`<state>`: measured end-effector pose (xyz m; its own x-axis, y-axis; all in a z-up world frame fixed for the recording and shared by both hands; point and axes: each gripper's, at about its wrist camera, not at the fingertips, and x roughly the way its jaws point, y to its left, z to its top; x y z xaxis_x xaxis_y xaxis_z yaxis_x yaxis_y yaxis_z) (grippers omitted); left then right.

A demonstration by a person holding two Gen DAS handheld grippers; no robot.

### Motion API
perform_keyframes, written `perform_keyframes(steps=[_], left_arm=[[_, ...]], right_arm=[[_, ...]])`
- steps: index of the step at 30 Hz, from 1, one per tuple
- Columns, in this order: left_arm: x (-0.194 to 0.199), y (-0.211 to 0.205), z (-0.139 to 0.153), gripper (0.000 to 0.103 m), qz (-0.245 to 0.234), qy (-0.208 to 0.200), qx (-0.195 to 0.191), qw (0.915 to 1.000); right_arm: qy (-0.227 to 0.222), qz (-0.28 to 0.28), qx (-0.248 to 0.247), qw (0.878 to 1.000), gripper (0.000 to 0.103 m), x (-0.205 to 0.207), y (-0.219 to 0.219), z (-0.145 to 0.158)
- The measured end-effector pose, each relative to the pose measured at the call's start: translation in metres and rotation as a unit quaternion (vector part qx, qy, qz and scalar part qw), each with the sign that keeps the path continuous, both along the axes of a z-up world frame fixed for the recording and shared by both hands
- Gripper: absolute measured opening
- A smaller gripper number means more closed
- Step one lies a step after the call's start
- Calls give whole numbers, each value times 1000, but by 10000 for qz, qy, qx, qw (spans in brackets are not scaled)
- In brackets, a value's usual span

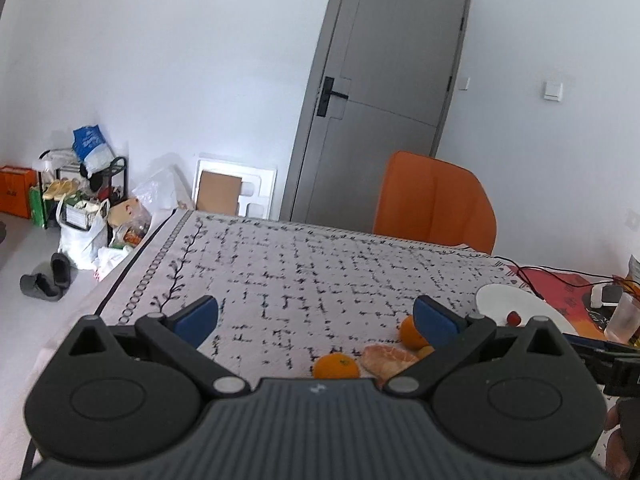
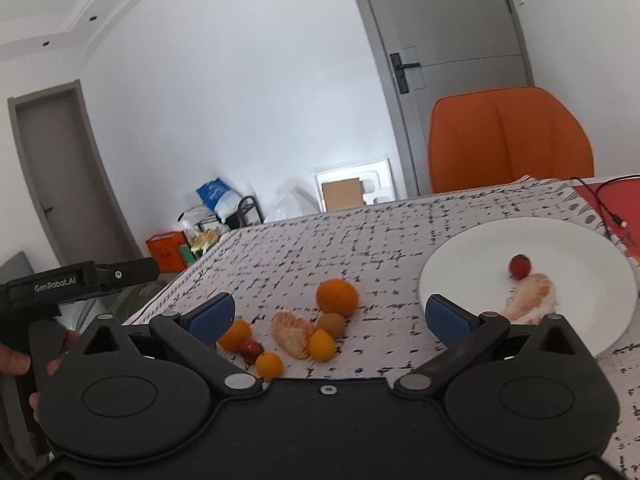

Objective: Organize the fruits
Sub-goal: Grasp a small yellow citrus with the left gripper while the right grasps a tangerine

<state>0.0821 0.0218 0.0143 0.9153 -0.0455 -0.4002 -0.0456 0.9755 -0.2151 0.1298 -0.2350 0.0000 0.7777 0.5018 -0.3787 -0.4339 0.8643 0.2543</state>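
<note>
I see the patterned tablecloth [image 2: 360, 240] first, then the white plate [image 2: 480, 252] at right, carrying a peeled segment [image 2: 532, 296] and a small red fruit [image 2: 520, 266]. My right gripper [image 2: 328, 316] gapes wide, empty — the loose fruit pile, led by the big orange [image 2: 337, 297], lies between its jaws, beyond the tips. My left gripper [image 1: 316, 316] is spread wide too, holding nothing.

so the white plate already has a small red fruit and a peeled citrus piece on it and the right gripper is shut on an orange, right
Not quite. The right gripper is open and holds nothing, as the right wrist view shows. The round white plate does hold the small red fruit and peeled citrus piece.
</note>
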Motion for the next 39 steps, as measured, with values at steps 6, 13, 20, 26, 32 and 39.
perform_keyframes(steps=[6,13,20,26,32,39], left_arm=[[-1,15,-14,100,80,89,-148,9998],[4,22,-30,88,23,261,-256,9993],[12,21,-45,66,-116,476,-354,9982],[19,16,-57,52,-262,653,-355,9969],[29,15,-70,26,-396,932,-314,9944],[22,20,-63,24,-394,901,-292,9947]], right_arm=[[61,160,-260,9995,102,1,18,-4],[318,332,-398,9981,85,8,33,-14],[501,566,-543,9957,62,12,48,-23],[675,611,-618,9939,57,18,57,-31],[786,641,-713,9923,50,22,68,-39],[848,793,-792,9901,40,26,83,-44]])
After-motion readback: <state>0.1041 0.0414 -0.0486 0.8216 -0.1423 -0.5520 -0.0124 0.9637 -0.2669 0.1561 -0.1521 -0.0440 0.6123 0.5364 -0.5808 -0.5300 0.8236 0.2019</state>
